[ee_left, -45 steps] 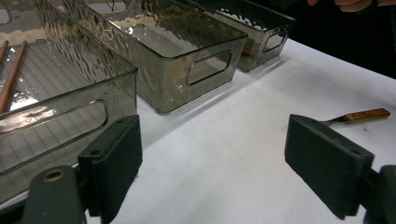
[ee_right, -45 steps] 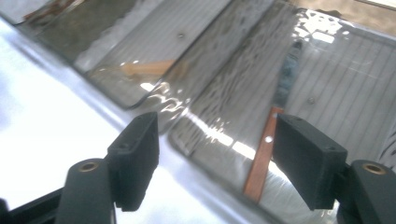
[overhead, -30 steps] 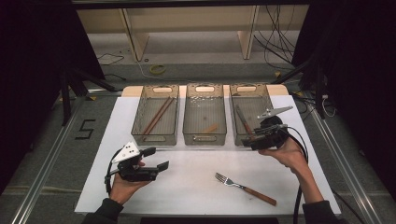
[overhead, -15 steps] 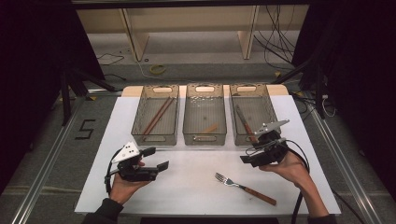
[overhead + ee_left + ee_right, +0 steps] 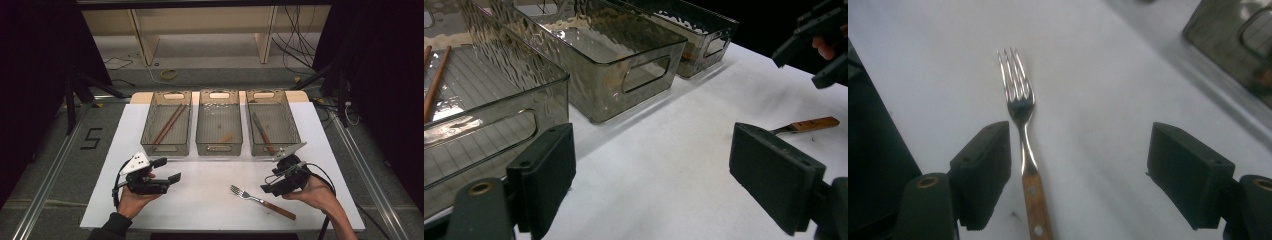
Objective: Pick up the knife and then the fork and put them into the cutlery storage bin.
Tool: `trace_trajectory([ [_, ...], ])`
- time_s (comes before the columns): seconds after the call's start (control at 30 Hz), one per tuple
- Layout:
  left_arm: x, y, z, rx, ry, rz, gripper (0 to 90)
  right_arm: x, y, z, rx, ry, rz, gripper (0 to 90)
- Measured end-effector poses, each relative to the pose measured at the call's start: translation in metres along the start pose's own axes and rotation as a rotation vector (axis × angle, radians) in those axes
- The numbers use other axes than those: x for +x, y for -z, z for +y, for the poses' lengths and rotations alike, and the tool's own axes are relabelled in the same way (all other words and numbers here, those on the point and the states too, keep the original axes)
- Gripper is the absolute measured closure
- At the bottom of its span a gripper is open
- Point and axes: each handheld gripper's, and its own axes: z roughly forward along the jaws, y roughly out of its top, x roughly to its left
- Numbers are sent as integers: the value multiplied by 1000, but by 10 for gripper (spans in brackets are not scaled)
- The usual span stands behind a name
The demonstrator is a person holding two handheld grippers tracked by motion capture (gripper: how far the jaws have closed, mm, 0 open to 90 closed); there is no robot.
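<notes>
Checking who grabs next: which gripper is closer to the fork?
Right. The right gripper hovers beside the fork, jaws open; the left gripper sits well off to its left.

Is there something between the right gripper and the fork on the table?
Nothing visible. The right gripper is open just above the fork, which lies alone on the white table, with its handle between the jaws.

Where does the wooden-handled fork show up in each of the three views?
High view: the fork lies on the white table cover, lower right of centre, tines pointing left, just left of the right gripper.
Left gripper view: its handle end pokes out above the right-hand jaw.
Right gripper view: it lies lengthwise, tines away, close to the left-hand jaw.
Shared landmark: the white table cover.
</notes>
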Motion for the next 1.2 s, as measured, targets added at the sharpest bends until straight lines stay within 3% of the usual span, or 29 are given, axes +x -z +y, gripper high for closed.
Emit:
trace_trajectory([
  [0.33,0,0,0,1,-3,0,182,16,-11,-6,124,68,-33,314],
  [0.7,0,0,0,1,-2,0,182,25,-23,-9,206,133,-15,437],
  [1.2,0,0,0,1,0,-1,182,28,-35,-16,293,186,-3,609],
])
